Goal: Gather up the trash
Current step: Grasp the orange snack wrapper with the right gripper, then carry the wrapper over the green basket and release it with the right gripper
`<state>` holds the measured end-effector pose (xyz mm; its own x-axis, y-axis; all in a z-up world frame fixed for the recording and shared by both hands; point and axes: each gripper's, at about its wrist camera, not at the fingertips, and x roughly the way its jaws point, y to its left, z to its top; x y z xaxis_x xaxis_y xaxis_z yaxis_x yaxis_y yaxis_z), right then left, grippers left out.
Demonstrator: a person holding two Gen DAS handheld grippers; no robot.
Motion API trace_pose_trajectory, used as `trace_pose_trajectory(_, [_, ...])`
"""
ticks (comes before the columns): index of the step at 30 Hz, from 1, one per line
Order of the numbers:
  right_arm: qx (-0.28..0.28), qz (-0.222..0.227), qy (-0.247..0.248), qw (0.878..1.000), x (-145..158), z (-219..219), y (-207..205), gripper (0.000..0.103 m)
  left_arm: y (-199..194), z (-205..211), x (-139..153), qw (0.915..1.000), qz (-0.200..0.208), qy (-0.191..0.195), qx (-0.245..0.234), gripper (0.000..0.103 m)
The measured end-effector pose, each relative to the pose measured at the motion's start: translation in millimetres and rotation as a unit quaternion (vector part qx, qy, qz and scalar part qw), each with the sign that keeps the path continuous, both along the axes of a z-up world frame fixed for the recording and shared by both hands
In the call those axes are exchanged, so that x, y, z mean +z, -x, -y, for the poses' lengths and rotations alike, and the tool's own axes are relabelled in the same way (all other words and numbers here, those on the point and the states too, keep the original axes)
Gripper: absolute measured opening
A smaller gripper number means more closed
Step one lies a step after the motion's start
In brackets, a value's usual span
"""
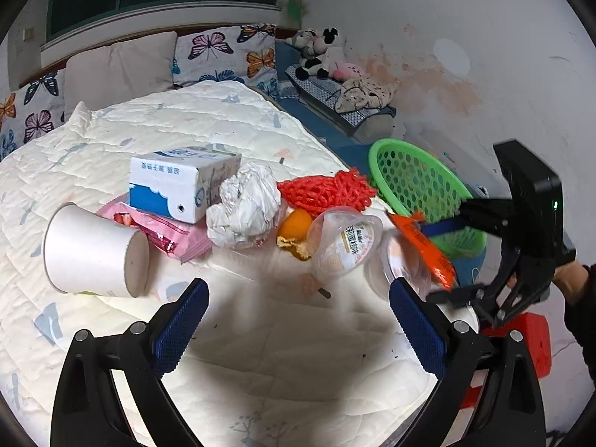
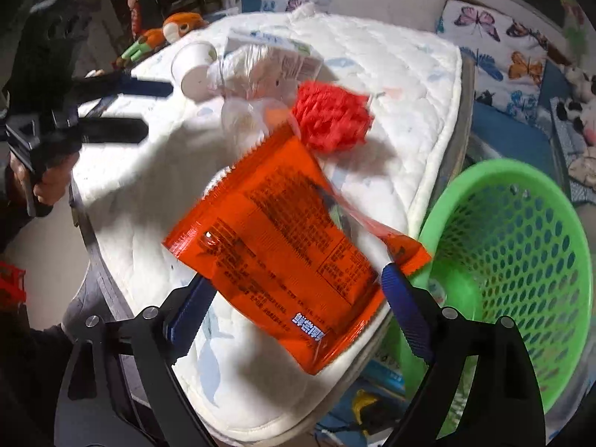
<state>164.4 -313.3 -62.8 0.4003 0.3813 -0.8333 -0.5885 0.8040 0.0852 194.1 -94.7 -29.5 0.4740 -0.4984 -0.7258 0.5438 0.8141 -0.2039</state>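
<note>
The right tongs (image 2: 298,298) stand wide apart, the orange snack wrapper (image 2: 275,246) lying between the blue pads; its blurred corner sits at the right pad, and whether either pad presses on it cannot be told. The wrapper hangs over the rounded corner of the bed (image 2: 260,402), right at the mattress edge. Just beside that edge, to the right and lower, the green perforated basket (image 2: 521,253) tilts its mouth toward the tongs, with only a narrow gap between bed corner and rim.

The left tongs (image 1: 298,320) are also apart, with nothing between them, over a bare stretch of quilt that leaves open room in front. Beyond that stretch the trash lies in a row across the bed: a white paper cup (image 1: 93,249) on its side at the left, a pink packet (image 1: 164,231) under a blue-and-white carton (image 1: 178,182), crumpled white paper (image 1: 246,205), an orange peel (image 1: 296,231), a clear plastic cup (image 1: 346,242) and a red mesh net (image 1: 327,190). The far quilt is open up to the butterfly pillows (image 1: 223,56).
</note>
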Motion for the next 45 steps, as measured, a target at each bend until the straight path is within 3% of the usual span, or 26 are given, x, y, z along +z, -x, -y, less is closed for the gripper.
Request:
trace_pose_trajectory(3, [0.008,0.011,0.008,1.000,2,1,-3,0.094,0,0,-3,0.9999,-0.006,0.009,-0.004,0.094])
trace_pose_trajectory(8, [0.014,-0.008,-0.005,1.000,-5,0,-11,0.093,3,6,-5,0.9996,-0.013,0.017,-0.016,0.094])
trace_pose_trajectory(10, [0.012,-0.007,-0.008,1.000,-5,1,-9,0.087,4,8,-5,0.9995,-0.013,0.017,-0.022,0.094])
trace_pose_trajectory(12, [0.008,-0.008,-0.012,1.000,-4,3,-4,0.073,7,12,-6,0.9994,-0.014,0.016,-0.028,0.094])
trace_pose_trajectory(19, [-0.028,0.001,-0.018,0.999,6,12,11,0.055,20,35,-9,0.9979,-0.014,0.020,-0.060,0.094])
trace_pose_trajectory(27, [-0.074,0.005,-0.028,0.997,14,27,23,0.053,24,70,-12,0.9964,-0.007,0.016,-0.083,0.094])
trace_pose_trajectory(33, [-0.119,0.021,-0.013,0.993,23,43,24,0.053,22,90,-18,0.9970,0.007,-0.009,-0.077,0.094])
trace_pose_trajectory(45, [-0.256,0.004,0.021,0.966,5,106,-3,0.054,25,122,-34,0.9940,0.052,-0.089,-0.037,0.094])
